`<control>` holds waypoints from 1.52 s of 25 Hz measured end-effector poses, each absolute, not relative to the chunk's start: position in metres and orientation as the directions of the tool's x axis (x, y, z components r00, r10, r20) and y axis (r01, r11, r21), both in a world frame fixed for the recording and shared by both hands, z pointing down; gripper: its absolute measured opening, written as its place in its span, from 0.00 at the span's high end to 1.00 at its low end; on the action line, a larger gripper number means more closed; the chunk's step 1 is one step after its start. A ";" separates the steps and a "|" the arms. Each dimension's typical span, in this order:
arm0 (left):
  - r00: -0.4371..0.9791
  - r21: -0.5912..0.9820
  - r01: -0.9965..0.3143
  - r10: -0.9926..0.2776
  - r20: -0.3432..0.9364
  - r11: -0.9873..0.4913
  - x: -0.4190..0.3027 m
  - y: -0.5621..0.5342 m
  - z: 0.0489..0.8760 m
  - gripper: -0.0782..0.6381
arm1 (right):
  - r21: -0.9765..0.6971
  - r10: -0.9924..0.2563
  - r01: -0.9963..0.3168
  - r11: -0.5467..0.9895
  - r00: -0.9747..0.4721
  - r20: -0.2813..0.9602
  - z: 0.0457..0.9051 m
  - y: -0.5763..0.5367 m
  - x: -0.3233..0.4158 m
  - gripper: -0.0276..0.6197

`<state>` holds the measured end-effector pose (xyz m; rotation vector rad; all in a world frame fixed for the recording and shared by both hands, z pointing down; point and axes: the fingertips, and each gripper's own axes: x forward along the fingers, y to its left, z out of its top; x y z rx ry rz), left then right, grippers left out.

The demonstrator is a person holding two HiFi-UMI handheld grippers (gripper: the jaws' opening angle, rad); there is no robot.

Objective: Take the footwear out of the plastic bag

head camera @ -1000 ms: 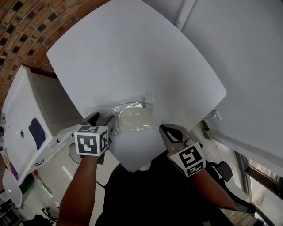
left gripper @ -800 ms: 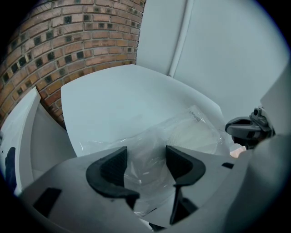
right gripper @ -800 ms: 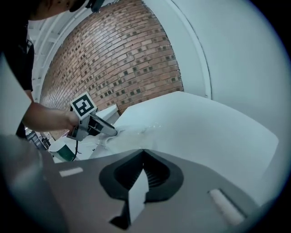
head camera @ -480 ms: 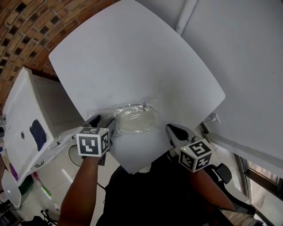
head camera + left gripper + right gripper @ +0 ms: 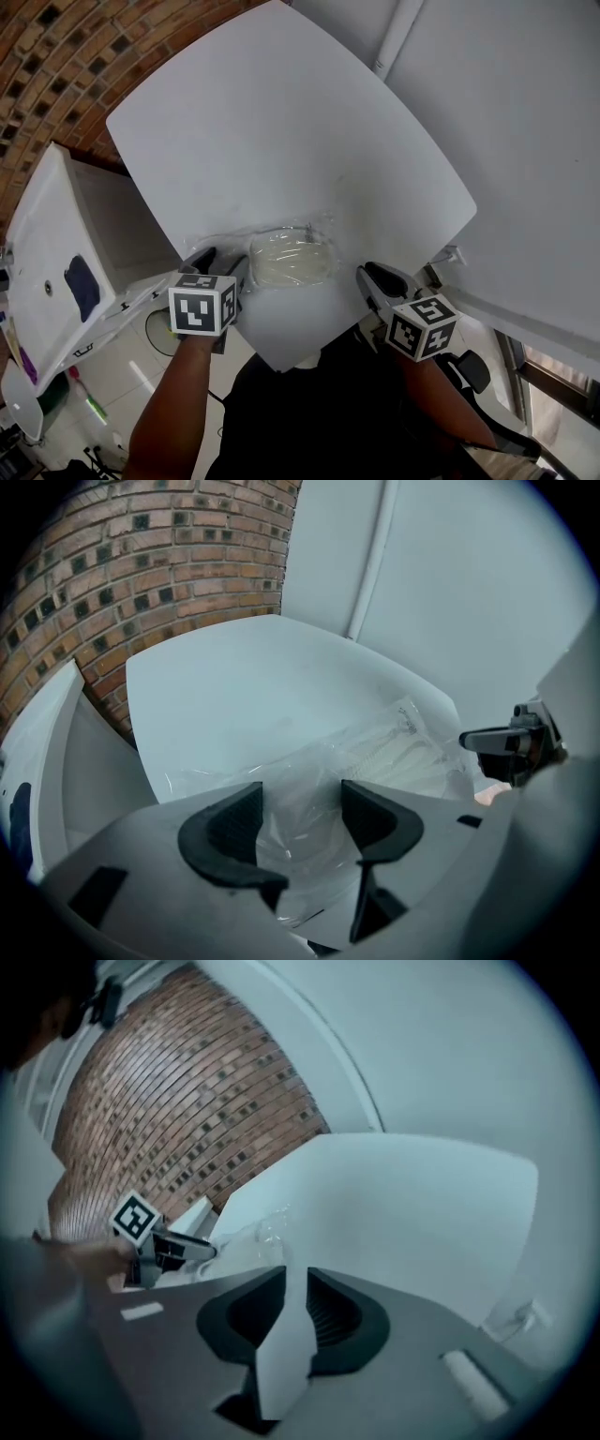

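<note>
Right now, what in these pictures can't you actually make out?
The footwear: kind and number, head view; small and blurred by the crinkled plastic bag.
The plastic bag's opening: head view; its left end is covered by the left gripper.
The plastic bag in the right gripper view: only a glinting edge shows above the body of the right gripper.

Table [image 5: 281, 122] plain white, no pattern. Brick wall [image 5: 47, 66] red-brown with pale mortar lines and dark bricks dotted through at regular gaps. Far wall [image 5: 525, 141] flat pale grey-white. Plastic bag [image 5: 230, 236] clear, with glinting creases. Footwear [image 5: 291, 258] inside it pale cream. Left gripper [image 5: 300, 810] and right gripper [image 5: 295, 1302] grey-bodied, pads [image 5: 230, 822] black. Each carries a cube [image 5: 200, 309], white with black square markers. Cabinet [image 5: 47, 234] at the left white, one dark blue patch [image 5: 82, 286] on it. Person's top [image 5: 309, 412] black.
</note>
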<state>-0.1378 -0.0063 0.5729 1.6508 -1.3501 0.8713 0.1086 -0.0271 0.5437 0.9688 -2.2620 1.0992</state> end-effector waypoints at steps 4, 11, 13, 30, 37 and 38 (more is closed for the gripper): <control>0.186 0.153 -0.982 -0.443 0.877 -0.110 -0.138 -0.007 0.573 0.51 | -0.225 -0.395 -0.673 0.705 -0.635 0.664 0.519 -0.040 0.094 0.76; 0.180 0.149 -0.983 -0.434 0.883 -0.105 -0.140 -0.006 0.574 0.51 | 0.126 -0.341 -0.395 0.910 -0.539 0.770 0.542 -0.034 0.036 0.82; 0.180 0.150 -0.983 -0.424 0.887 -0.105 -0.139 -0.006 0.574 0.51 | 0.163 -0.341 -0.365 0.917 -0.503 0.795 0.552 -0.034 0.031 0.90; 0.181 0.147 -0.983 -0.428 0.885 -0.111 -0.138 -0.006 0.573 0.51 | -0.137 -0.348 -0.674 0.726 -0.532 0.772 0.552 -0.061 0.084 0.95; 0.189 0.147 -0.981 -0.432 0.882 -0.129 -0.137 -0.005 0.573 0.51 | -0.412 -0.324 -0.766 0.493 -0.601 0.730 0.561 -0.056 0.103 0.95; 0.191 0.149 -0.980 -0.433 0.881 -0.130 -0.137 -0.005 0.573 0.51 | -0.392 -0.339 -0.780 0.488 -0.583 0.739 0.560 -0.058 0.108 0.94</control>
